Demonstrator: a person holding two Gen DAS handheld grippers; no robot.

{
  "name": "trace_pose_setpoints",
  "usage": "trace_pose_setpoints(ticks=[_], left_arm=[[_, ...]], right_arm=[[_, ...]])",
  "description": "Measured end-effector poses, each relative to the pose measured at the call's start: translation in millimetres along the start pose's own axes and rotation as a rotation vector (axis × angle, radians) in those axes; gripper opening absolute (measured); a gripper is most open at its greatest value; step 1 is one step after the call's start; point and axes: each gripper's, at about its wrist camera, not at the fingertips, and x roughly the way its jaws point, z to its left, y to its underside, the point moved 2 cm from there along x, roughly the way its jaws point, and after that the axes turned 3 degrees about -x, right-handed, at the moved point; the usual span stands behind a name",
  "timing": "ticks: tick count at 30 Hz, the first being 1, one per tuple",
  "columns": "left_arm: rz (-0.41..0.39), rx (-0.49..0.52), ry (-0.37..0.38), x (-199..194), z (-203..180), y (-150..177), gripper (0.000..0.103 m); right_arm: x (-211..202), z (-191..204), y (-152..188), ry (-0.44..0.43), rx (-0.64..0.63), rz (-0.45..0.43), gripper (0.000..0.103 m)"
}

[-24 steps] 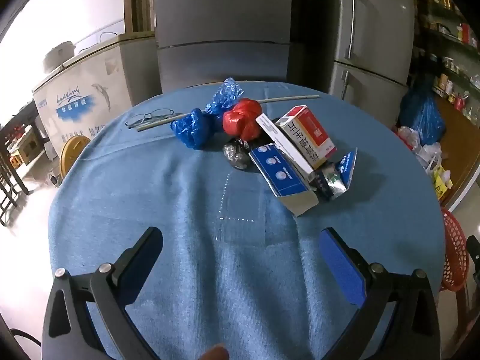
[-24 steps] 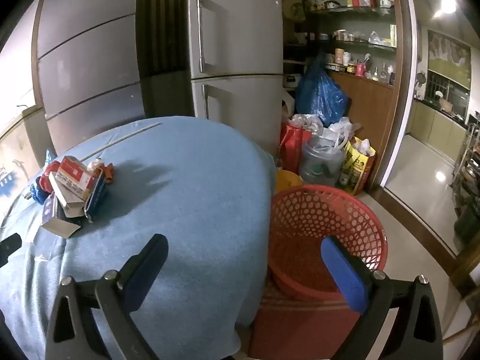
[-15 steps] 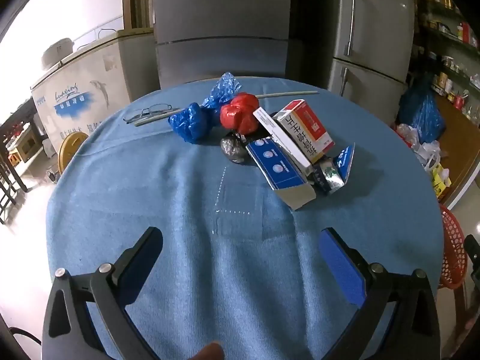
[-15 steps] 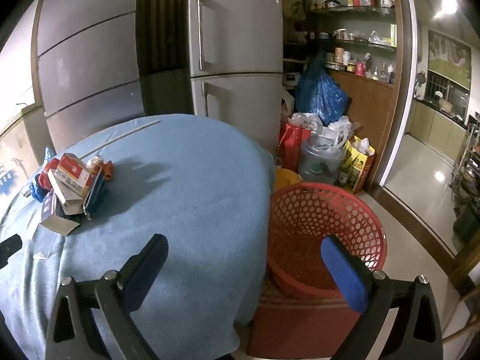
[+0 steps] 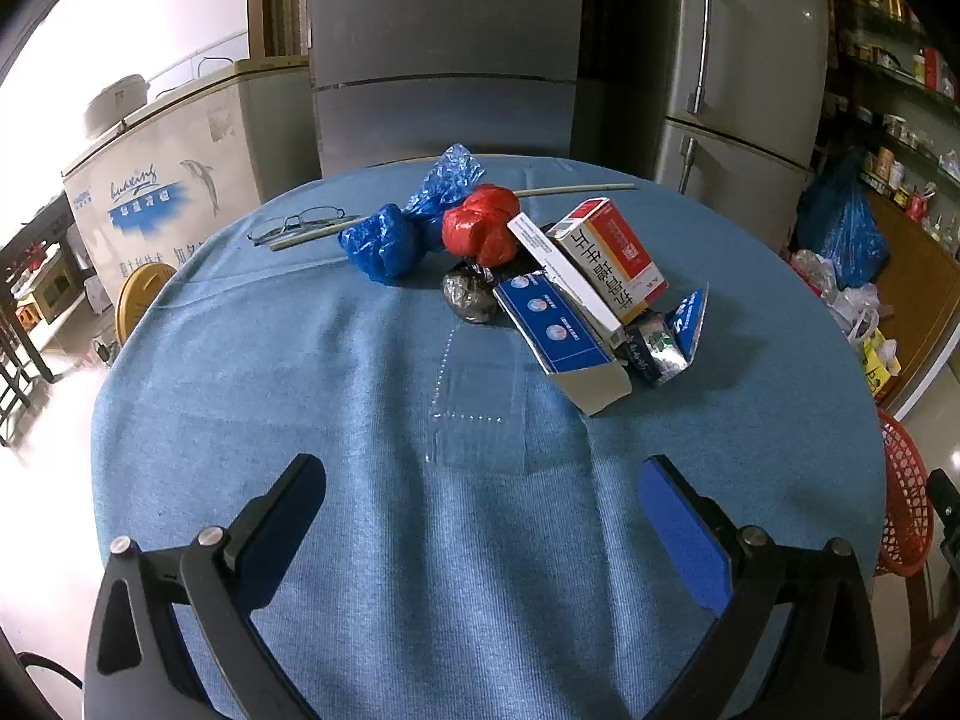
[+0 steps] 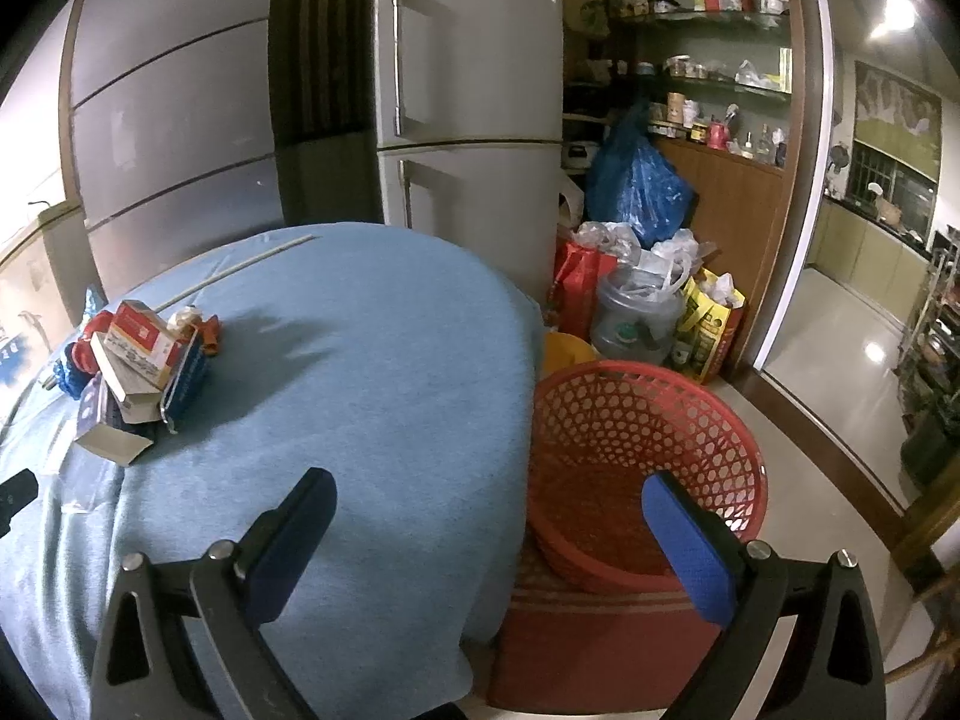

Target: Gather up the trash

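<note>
A pile of trash lies on the round blue-clothed table (image 5: 336, 372): a red and white box (image 5: 609, 255), a blue and white carton (image 5: 561, 333), a red crumpled bag (image 5: 480, 231), blue crumpled bags (image 5: 384, 243), a dark foil ball (image 5: 471, 297) and a foil wrapper (image 5: 666, 342). A clear plastic wrapper (image 5: 477, 414) lies flat nearer me. My left gripper (image 5: 480, 516) is open and empty, short of the wrapper. My right gripper (image 6: 486, 531) is open and empty at the table's right edge, above the red mesh basket (image 6: 645, 456). The pile also shows in the right wrist view (image 6: 135, 366).
Glasses (image 5: 294, 222) and a long thin stick (image 5: 576, 189) lie at the table's far side. Grey refrigerators (image 5: 444, 48) stand behind. Bags and a plastic jar (image 6: 639, 312) crowd the floor beyond the basket, which rests on a red stool (image 6: 600, 642).
The left gripper has drawn slightly closer to the pile, which sits a little lower in its view. The right gripper has barely moved. Both stay open.
</note>
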Motion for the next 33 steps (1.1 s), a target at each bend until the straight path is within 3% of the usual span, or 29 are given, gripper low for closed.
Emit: trace_pose_setpoints(ticks=[33], left_arm=[[-0.003, 0.000, -0.013, -0.5, 2.8, 4.6, 0.103]], right_arm=[[-1.2, 2.1, 1.0, 0.004, -0.010, -0.003, 0.103]])
